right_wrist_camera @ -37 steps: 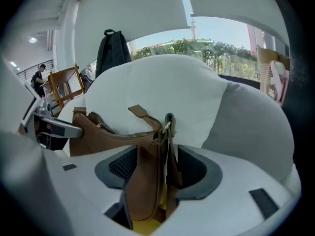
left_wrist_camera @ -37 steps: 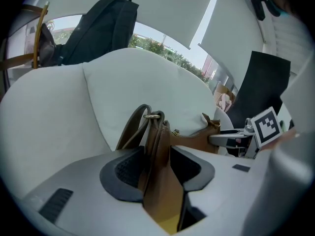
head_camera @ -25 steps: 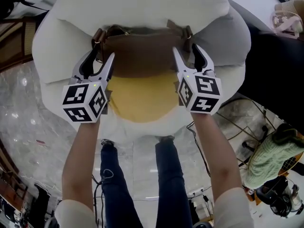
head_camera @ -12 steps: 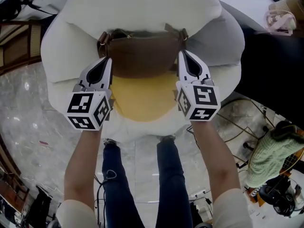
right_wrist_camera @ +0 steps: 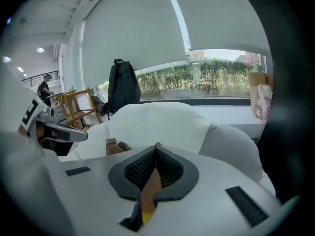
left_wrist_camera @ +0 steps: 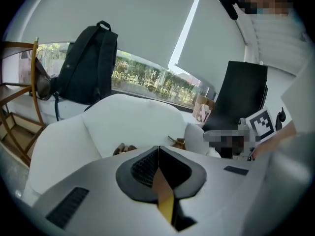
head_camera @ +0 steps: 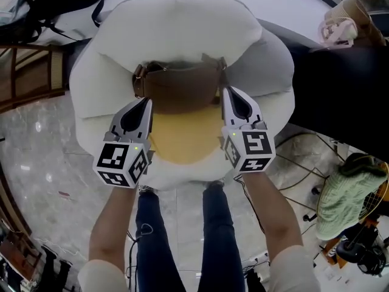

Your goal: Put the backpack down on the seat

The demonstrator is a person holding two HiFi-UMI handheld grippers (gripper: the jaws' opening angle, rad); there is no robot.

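The brown-and-yellow soft backpack (head_camera: pixel 181 117) sits over the seat of the white, rounded, cushioned armchair (head_camera: pixel 176 32), with its brown upper part toward the backrest at 12 o'clock and its yellow lower part toward the front edge at 6 o'clock. The head view does not settle whether its base bears on the cushion or hangs just above it. The left gripper (head_camera: pixel 146 105) has the bag's 9 o'clock edge and the right gripper (head_camera: pixel 227 96) its 3 o'clock edge. Each has its jaws fully together on a thin fold of the fabric, and a brown and yellow strip shows between the pads in both gripper views. With only slim folds pinched, the bag probably sags between the two grips, so the step calls for keeping both hands level and lowering them at the same pace. The base should land flat in the middle of the seat rather than near the 6 o'clock lip, where it could slide off. Letting the brown top lean toward the backrest should keep the bag from slumping forward. The jaws should part only once the cushion takes the weight, both together, before drawing back toward 6 o'clock clear of the strap buckles (head_camera: pixel 138 78).
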